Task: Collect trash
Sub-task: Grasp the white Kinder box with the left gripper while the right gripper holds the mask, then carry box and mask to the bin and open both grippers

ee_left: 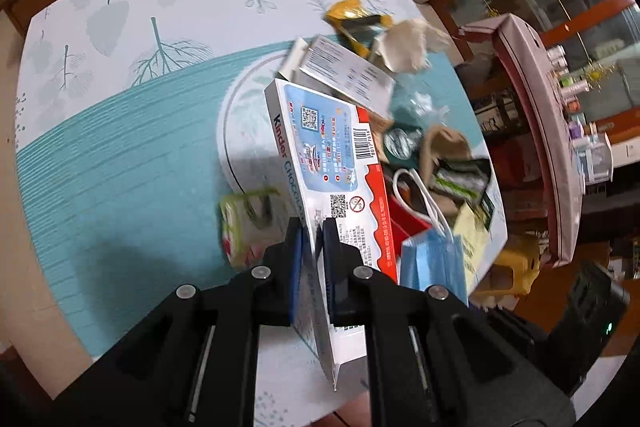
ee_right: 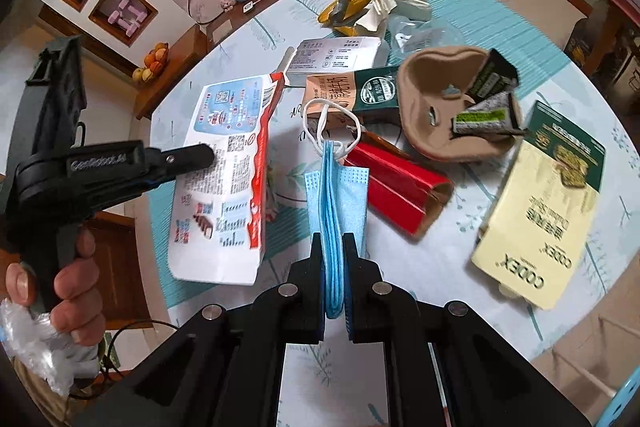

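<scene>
Left gripper [ee_left: 312, 227]: jaws pinch the near edge of the flattened Kinder chocolate box [ee_left: 328, 163], which stands tilted at centre frame, clear of the table [ee_left: 120, 147]. Right gripper [ee_right: 333, 239]: jaws pressed on a folded blue face mask [ee_right: 336, 195], lower centre. Other litter lies upper right: red carton [ee_right: 396, 183], brown pulp tray [ee_right: 432, 99], yellow CODEX box [ee_right: 536, 211].

Both wrist views look steeply down, close over the littered table [ee_left: 100, 155].
</scene>
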The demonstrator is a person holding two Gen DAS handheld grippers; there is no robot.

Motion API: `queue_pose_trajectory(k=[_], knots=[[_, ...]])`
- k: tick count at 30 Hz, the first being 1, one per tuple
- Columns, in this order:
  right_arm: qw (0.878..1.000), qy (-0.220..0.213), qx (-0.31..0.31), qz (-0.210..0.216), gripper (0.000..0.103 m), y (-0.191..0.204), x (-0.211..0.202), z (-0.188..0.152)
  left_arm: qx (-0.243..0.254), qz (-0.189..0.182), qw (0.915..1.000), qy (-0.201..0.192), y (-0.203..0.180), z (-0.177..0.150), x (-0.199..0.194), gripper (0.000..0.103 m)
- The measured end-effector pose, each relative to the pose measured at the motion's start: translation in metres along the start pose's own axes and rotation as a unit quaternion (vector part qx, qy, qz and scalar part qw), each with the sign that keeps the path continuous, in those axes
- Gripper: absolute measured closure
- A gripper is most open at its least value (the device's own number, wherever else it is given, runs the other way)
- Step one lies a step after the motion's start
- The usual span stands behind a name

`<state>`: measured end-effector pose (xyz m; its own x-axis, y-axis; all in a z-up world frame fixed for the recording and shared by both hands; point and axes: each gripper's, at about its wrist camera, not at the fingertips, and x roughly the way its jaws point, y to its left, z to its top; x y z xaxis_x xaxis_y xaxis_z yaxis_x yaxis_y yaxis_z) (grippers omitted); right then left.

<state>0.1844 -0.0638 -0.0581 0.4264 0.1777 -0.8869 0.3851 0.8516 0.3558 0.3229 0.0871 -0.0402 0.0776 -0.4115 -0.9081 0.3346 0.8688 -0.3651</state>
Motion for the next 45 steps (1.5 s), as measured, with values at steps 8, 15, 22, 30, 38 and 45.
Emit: queue_pose_trajectory(k=[8, 15, 22, 30, 38, 45], knots=[[1.000, -0.012, 0.013, 0.006, 0.096, -0.025, -0.035, -0.034, 0.043, 0.011, 0.9990, 0.001, -0.039, -0.064, -0.025, 0.096], [1.000, -0.016, 0.022, 0.011, 0.096, -0.059, -0.068, -0.079, 0.077, 0.024, 0.9967, 0.015, -0.087, -0.139, -0.024, 0.096], [0.999, -0.014, 0.016, 0.024, 0.096, -0.114, -0.106, -0.140, 0.092, 0.045, 0.9947, 0.010, -0.143, -0.218, -0.020, 0.096], [1.000, -0.010, 0.008, 0.025, 0.096, -0.190, -0.137, -0.205, 0.105, 0.068, 0.9920, -0.013, -0.198, -0.305, 0.002, 0.096], [1.000, 0.005, 0.018, 0.022, 0.096, -0.247, -0.131, -0.262, 0.114, 0.081, 0.9901, 0.008, -0.222, -0.358, 0.056, 0.096], [0.999, 0.036, 0.033, 0.014, 0.096, -0.283, -0.074, -0.299, 0.140, 0.103, 0.9840, 0.041, -0.223, -0.381, 0.128, 0.096]])
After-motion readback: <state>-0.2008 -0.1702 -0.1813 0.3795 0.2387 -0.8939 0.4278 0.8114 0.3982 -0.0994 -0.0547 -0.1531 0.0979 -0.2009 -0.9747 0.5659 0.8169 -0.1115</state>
